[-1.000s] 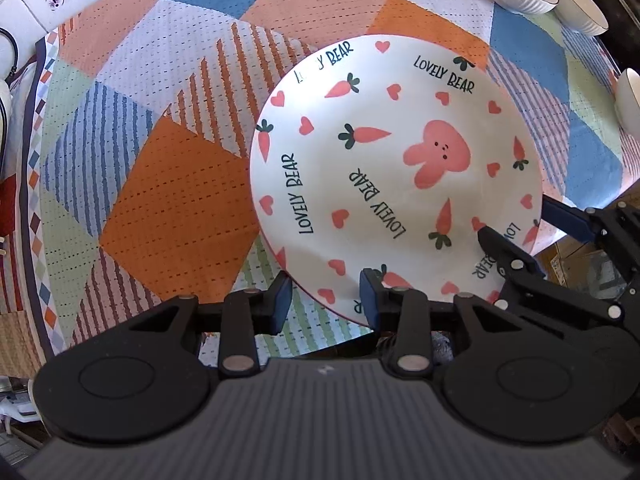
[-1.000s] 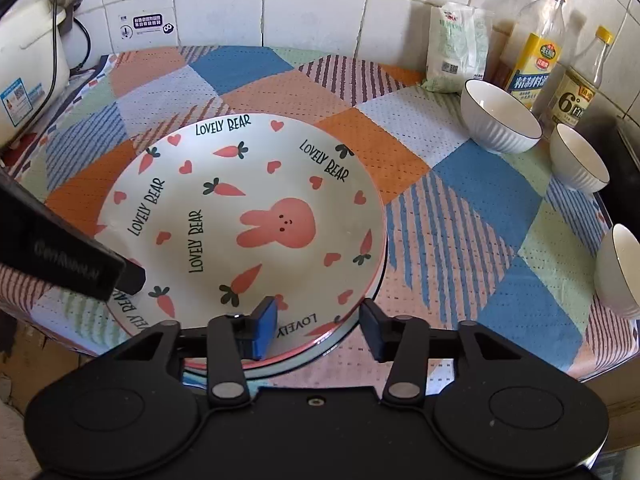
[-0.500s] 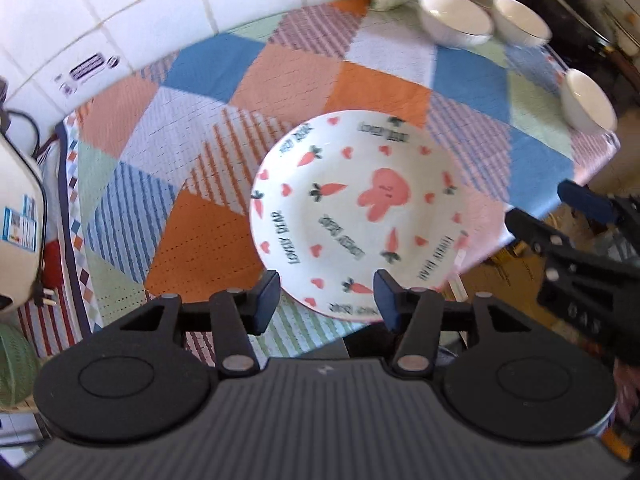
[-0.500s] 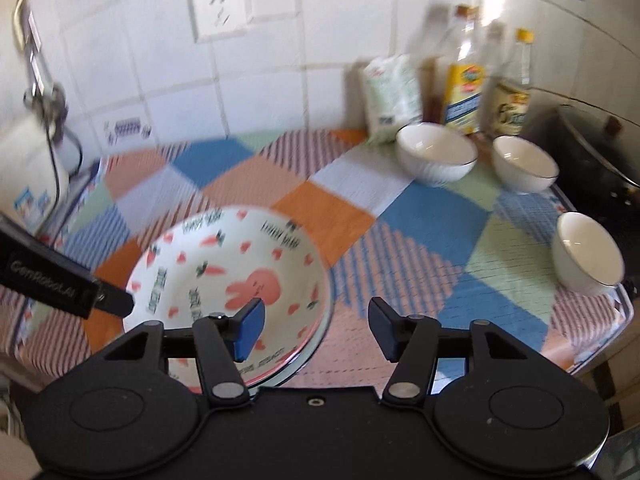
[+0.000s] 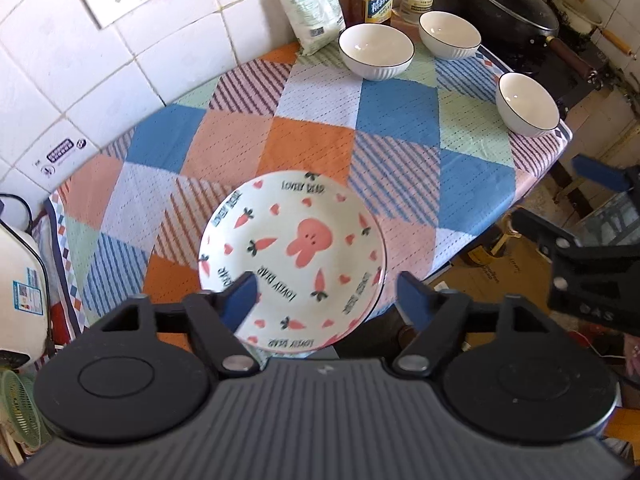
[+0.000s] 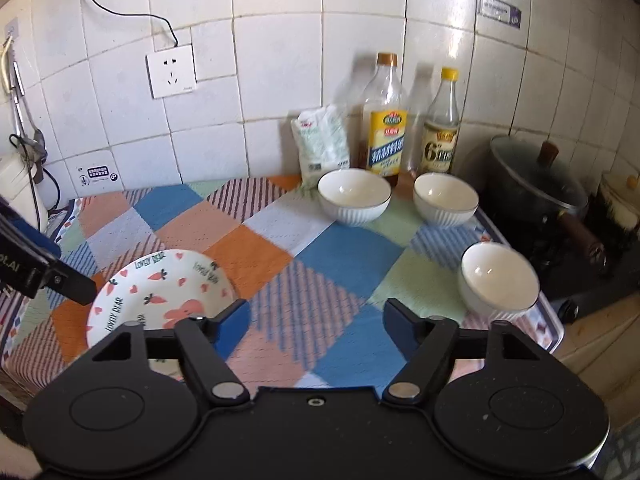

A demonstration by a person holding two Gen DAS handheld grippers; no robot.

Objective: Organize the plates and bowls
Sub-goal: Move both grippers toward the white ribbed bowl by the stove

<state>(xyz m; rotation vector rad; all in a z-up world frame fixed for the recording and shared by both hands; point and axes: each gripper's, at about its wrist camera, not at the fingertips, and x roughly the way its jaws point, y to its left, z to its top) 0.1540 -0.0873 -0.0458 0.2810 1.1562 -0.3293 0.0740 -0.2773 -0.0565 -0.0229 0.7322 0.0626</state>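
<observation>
A white plate [image 5: 296, 248] printed with a pink rabbit and carrots lies near the front edge of the patchwork tablecloth [image 5: 396, 120]; a second rim shows just under it. Three white ribbed bowls [image 5: 376, 50] [image 5: 450, 34] [image 5: 526, 104] stand apart at the back right. My left gripper [image 5: 326, 300] hovers well above the plate's near side, jaws opening, nothing between them. In the right wrist view the plate [image 6: 160, 292] is at lower left and the bowls [image 6: 354, 196] [image 6: 446, 198] [image 6: 500, 276] lie ahead. My right gripper [image 6: 318, 316] hangs over the cloth, jaws opening and empty.
Two bottles [image 6: 384, 132] [image 6: 440, 128] and a white bag [image 6: 322, 140] stand against the tiled wall behind the bowls. A dark lidded pot [image 6: 536, 184] sits on the stove to the right. A white rice cooker [image 5: 16, 292] is at the left end.
Both grippers have risen and drawn back from the plate while their jaws spread wide. The plate stays on the cloth. The right view has tipped up toward the bowls and wall.
</observation>
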